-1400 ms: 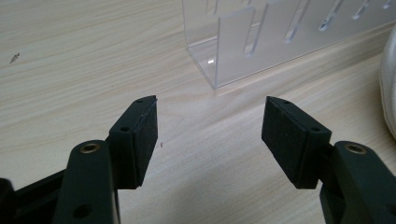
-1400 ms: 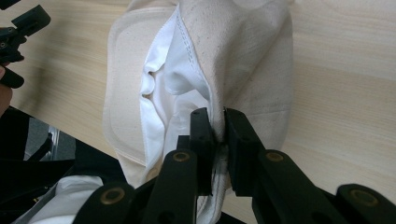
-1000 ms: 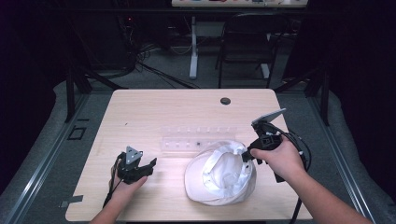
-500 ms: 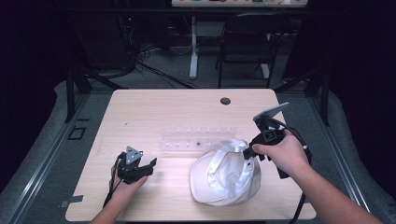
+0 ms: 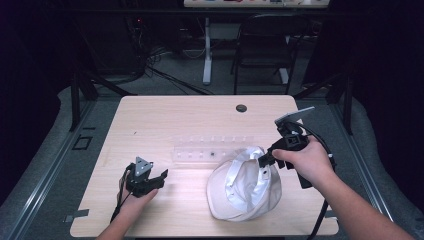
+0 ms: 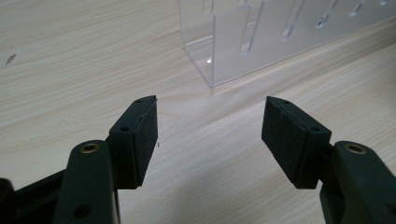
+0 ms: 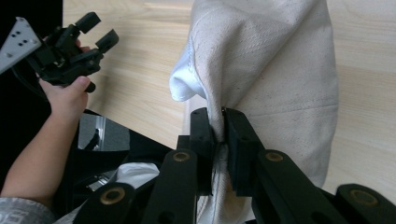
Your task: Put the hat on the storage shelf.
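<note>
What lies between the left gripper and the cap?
Bare wooden table, seen in the high view. The left gripper rests open; the right gripper pinches the cap.

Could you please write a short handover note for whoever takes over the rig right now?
Right gripper: shut on the rim of the white cap, which lies upside down on the table.
Left gripper: open, holding nothing, low over the table's front left, facing the clear slotted rack.
Done: cap gripped at its far right edge.
Left: apparently to move or turn the cap; its destination cannot be told. The left gripper is free to help.
</note>
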`<action>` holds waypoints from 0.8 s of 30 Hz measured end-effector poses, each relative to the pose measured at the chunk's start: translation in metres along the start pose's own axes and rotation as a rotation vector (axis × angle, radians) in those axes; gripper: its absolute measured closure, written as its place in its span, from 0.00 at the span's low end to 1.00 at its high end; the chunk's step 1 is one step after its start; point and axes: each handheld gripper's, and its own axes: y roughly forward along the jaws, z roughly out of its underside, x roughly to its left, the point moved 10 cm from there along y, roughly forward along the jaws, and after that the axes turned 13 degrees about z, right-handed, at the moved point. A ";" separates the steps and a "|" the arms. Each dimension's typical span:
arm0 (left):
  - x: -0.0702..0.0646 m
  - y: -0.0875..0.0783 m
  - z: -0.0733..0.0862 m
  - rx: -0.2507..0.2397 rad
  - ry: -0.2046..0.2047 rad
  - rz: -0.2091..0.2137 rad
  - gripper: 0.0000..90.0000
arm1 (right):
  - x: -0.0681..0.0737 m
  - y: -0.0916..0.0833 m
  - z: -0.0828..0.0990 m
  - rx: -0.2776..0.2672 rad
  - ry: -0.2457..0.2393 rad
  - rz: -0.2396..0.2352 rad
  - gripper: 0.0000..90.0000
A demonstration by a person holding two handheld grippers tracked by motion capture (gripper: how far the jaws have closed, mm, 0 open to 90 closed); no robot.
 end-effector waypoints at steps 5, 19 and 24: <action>0.000 0.000 0.000 0.001 -0.001 -0.002 0.41 | 0.005 -0.003 -0.001 -0.011 0.008 -0.036 0.92; -0.001 0.001 0.000 0.004 0.002 0.001 0.41 | 0.015 -0.022 -0.003 -0.038 -0.011 -0.088 0.92; -0.001 0.001 0.000 0.003 0.005 0.001 0.41 | 0.019 -0.034 -0.006 -0.072 -0.007 -0.091 0.92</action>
